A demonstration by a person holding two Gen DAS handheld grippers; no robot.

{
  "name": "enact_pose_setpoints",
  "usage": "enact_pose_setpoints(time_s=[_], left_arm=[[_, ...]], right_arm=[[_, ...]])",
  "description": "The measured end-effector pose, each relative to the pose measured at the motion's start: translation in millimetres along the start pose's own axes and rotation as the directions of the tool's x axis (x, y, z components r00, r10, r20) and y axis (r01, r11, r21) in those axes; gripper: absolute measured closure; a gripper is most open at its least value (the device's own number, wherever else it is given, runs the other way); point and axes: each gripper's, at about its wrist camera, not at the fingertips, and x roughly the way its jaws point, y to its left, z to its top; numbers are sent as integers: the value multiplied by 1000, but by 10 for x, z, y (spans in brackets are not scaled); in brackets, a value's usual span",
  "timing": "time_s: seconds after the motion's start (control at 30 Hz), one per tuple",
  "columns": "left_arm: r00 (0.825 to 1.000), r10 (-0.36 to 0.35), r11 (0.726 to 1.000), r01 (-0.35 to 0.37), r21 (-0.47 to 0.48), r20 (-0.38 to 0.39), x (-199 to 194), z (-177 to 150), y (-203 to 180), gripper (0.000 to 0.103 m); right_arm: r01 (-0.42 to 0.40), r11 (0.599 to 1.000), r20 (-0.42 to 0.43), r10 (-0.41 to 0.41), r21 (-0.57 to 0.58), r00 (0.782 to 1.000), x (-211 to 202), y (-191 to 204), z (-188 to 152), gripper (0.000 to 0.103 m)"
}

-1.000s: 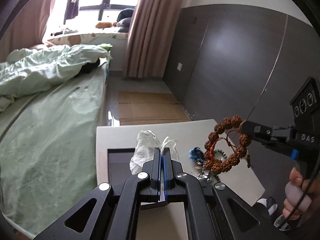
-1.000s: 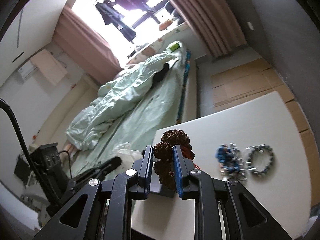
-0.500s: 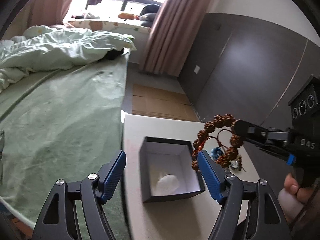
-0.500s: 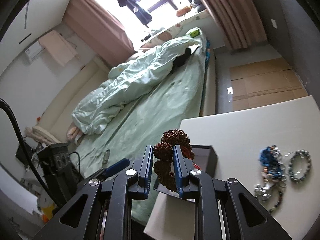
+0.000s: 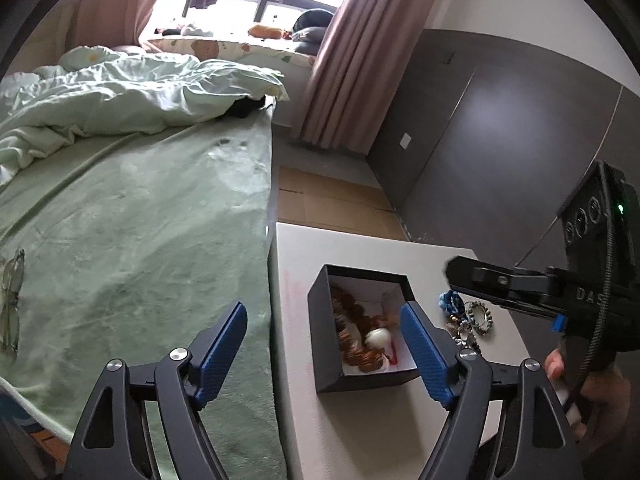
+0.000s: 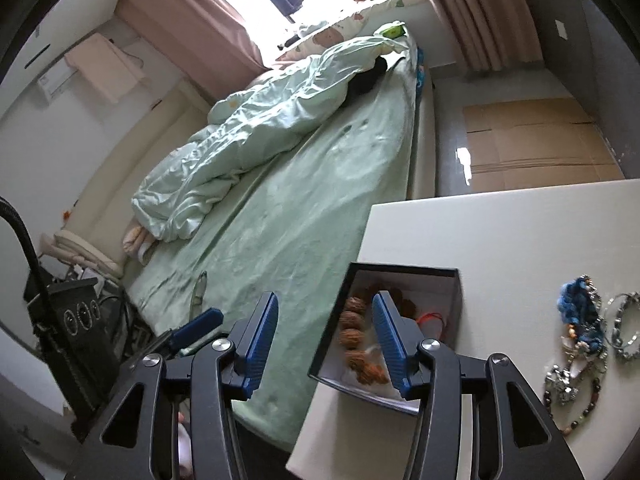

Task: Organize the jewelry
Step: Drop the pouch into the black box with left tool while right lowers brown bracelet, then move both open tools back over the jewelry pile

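Left gripper (image 5: 324, 344): the two blue-padded fingers stand wide apart and hold nothing. The right finger (image 5: 424, 354) is in front of the near right wall of the box; the left finger is over the edge of the bed.
Right gripper (image 6: 326, 340): the fingers are apart and empty. In the right wrist view the right finger (image 6: 390, 342) covers part of the box inside. In the left wrist view this gripper is seen from the side, above the table and to the right of the box, with the person's hand (image 5: 592, 396) on its handle.
Brown bead bracelet (image 5: 354, 338): it lies inside the box, loose, mostly along the left wall and the bottom. Its picture is a little blurred. Red cord shows near its end.
White round piece (image 5: 378, 337): it lies in the box, touching the bracelet; I cannot tell what it is.
Box (image 5: 320, 312): dark outside, white inside, without lid, standing on the table near the edge by the bed.
Other jewelry (image 6: 580, 332): a small heap on the table, well apart from the box on its right. It has a blue piece (image 6: 578, 300), a ring of grey beads (image 6: 626, 330) and a thin chain of dark beads (image 6: 580, 408).
Table (image 6: 500, 232): white and flat, just beside the bed.
Bed (image 5: 140, 220): pale green sheet with a crumpled quilt at the far end; glasses (image 5: 10, 304) lie on the sheet.
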Motion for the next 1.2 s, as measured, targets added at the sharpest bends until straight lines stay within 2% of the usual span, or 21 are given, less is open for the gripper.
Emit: enact_pose_setpoints(time_s=[0.17, 0.27, 0.7, 0.73, 0.8, 0.9, 1.03, 1.2], left_arm=[[1000, -28, 999, 28, 20, -6, 41, -10, -139, 23], [999, -45, 998, 45, 35, -13, 73, -12, -256, 23], [993, -102, 987, 109, 118, -59, 247, -26, -833, 23], [993, -105, 986, 112, 125, -63, 270, -31, -878, 23], [991, -113, 982, 123, 145, -77, 320, -61, -993, 23], [987, -124, 976, 140, 168, -100, 392, -100, -1139, 23], [981, -139, 964, 165, 207, -135, 489, -184, -1339, 23], [965, -143, 941, 201, 271, -220, 711, -330, -1622, 23]], right_arm=[[33, 999, 34, -34, 18, 999, -292, -146, -112, 52], [64, 997, 54, -66, 30, 996, -471, -247, -187, 46], [132, 983, 93, -145, 130, 985, -1001, -792, -410, 43], [137, 981, 91, -150, 137, 984, -1026, -826, -428, 42], [155, 975, 94, -172, 160, 981, -1098, -928, -475, 26], [174, 967, 107, -195, 184, 975, -1202, -1047, -542, 14], [188, 957, 104, -215, 222, 971, -1286, -1225, -640, 12], [186, 943, 101, -221, 277, 970, -1373, -1453, -792, 12]])
